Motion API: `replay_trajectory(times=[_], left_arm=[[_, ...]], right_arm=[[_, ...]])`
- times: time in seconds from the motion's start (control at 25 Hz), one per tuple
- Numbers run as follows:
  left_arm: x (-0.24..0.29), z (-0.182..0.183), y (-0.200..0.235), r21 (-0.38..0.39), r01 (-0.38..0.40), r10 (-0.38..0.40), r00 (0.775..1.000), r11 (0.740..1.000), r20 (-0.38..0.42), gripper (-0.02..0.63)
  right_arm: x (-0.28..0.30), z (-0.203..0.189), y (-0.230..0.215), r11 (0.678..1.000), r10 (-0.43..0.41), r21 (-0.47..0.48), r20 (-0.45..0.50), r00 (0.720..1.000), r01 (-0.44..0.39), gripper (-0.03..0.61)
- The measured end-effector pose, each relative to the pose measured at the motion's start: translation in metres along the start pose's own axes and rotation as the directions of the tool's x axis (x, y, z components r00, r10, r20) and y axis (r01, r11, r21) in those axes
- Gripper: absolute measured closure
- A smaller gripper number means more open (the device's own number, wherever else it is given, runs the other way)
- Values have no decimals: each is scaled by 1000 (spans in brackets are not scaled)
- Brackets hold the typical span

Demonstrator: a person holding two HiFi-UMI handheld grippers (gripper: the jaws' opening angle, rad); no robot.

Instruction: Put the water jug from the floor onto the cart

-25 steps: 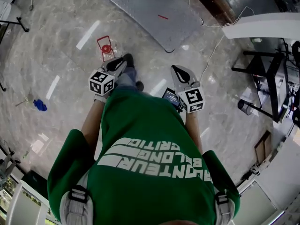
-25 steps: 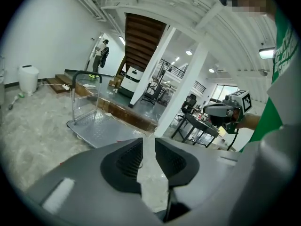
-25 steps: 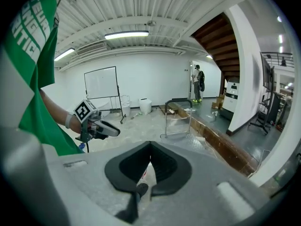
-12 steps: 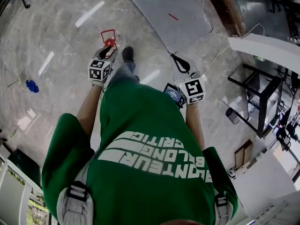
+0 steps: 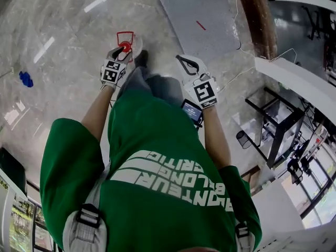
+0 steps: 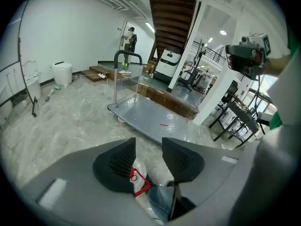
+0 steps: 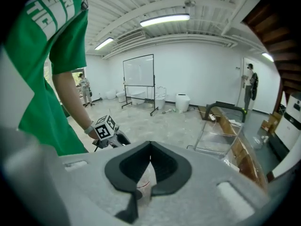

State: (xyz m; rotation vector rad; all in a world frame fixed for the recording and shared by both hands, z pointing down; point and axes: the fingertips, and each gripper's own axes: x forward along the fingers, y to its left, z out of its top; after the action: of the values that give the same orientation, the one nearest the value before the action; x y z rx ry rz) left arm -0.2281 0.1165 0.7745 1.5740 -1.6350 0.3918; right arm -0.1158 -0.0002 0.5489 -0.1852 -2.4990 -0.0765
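Water jug (image 5: 126,40): one; cart (image 5: 197,12): one

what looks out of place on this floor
A small blue object lies loose on the floor, left of the water jug; a white cable trails beside the cart. Nothing looks spilled.

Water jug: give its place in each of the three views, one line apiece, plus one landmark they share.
Head view: water jug upper centre-left, just ahead of the left gripper.
Left gripper view: water jug bottom centre, low between the parted jaws of the left gripper, which have just been opening.
Right gripper view: water jug bottom centre, seen behind the closed jaws of the right gripper.
Shared landmark: the grey cart, in all three.
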Motion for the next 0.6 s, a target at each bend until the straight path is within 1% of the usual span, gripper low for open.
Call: replay_trajectory(times=[0.12, 0.2, 0.32, 0.4, 0.52, 0.6], left_arm=[[9, -19, 13, 8, -27, 28, 999, 1000, -34, 434], [13, -36, 21, 13, -54, 54, 997, 998, -61, 433], [22, -61, 33, 14, -88, 89, 990, 996, -109, 413], [32, -76, 41, 6, -104, 104, 984, 995, -142, 380], [45, -96, 50, -17, -127, 121, 975, 992, -185, 368], [58, -107, 55, -37, -138, 128, 973, 990, -194, 345]], right_arm=[[36, -12, 8, 994, 95, -51, -53, 994, -98, 586], [56, -20, 19, 984, 163, -57, -81, 983, -167, 586], [80, -27, 34, 965, 252, -49, -97, 963, -257, 586], [92, -32, 40, 955, 288, -38, -98, 952, -293, 586], [106, -42, 48, 941, 333, -20, -110, 937, -337, 586], [115, -50, 53, 933, 356, -2, -119, 927, -359, 586]])
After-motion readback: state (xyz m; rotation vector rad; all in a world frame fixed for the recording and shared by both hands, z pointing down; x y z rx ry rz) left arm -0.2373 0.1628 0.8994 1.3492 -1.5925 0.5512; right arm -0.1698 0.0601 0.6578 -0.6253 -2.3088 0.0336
